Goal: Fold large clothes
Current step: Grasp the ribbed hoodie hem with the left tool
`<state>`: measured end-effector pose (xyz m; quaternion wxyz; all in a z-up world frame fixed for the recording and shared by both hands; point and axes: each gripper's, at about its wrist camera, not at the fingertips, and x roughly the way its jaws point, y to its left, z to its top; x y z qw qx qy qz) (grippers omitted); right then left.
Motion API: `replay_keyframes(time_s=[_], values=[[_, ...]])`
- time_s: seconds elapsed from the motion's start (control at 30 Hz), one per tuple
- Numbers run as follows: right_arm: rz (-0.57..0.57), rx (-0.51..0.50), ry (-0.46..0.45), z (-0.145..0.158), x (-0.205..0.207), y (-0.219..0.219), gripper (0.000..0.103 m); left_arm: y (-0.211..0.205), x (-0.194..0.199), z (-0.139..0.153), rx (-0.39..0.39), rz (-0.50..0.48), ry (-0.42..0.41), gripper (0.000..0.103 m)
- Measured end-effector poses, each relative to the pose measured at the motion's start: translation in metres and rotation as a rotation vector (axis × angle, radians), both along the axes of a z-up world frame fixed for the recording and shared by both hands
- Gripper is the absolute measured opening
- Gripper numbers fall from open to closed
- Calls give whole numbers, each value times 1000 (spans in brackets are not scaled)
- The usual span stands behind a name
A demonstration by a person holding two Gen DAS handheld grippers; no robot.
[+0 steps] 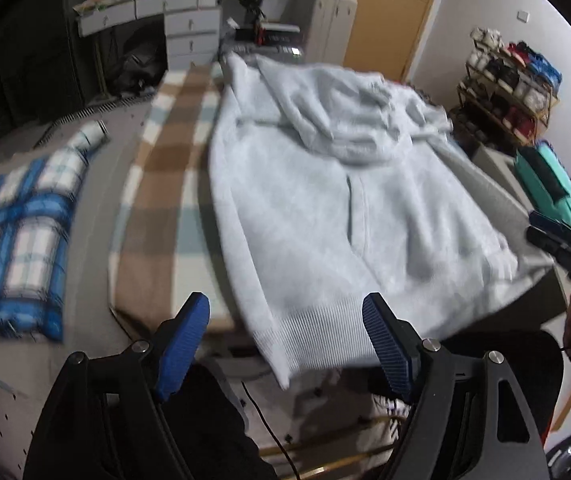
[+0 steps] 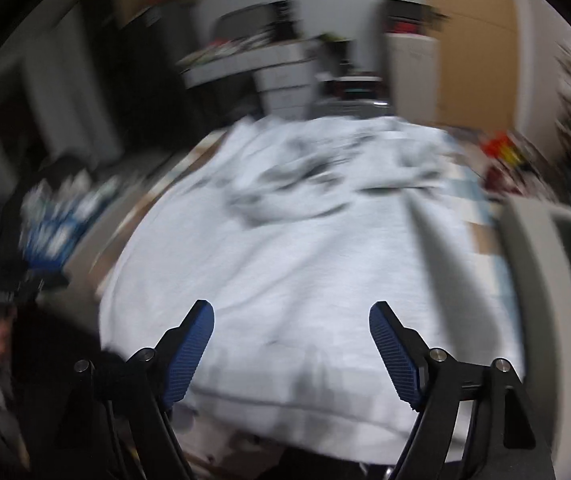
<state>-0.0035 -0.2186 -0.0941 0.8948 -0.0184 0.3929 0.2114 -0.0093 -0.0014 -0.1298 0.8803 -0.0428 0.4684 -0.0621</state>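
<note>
Two grippers: both wide apart, nothing between the blue pads
Left gripper [image 1: 285, 312]: raised over the near hem, clear of the cloth
Right gripper [image 2: 291, 318]: raised above the lower body of the garment, not touching; view badly blurred
Hoodie [image 1: 325, 208]: pale grey, spread flat, hood [image 1: 349, 112] at the far end, ribbed hem hanging past the near table edge
Underlay: brown-and-white checked blanket [image 1: 165, 152] beneath the hoodie
Left of it: blue plaid cloth [image 1: 17, 232], well apart
Far right: shoe rack [image 1: 509, 84] against the wall
</note>
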Motion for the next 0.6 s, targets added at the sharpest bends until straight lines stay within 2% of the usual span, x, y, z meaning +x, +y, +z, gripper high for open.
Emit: replay_keyframes(time_s=[0.1,0.13,0.2,0.3,0.33,0.43,0.53,0.6], values=[[111,-141,49,-24,-5,46,77,-11,-1,-16,-6,-47,44,75],[149,-232,59,-30,-6,63,75,-15,-2,-21,-4,-52,52,75],[190,-278,62,-35,-9,76,76,-18,-2,-28,0,-50,70,75],[271,-191,176,-42,-6,92,75,-18,-2,-43,-39,-29,99,75],[281,-189,181,-44,-5,96,76,-18,-2,-48,-52,-24,112,75],[285,-183,129,-44,-3,109,75,-12,3,-67,-84,20,179,75],[262,-57,109,-43,6,105,76,-5,5,-80,-122,77,221,75],[212,77,105,-47,15,91,76,2,7,-84,-141,113,233,75]])
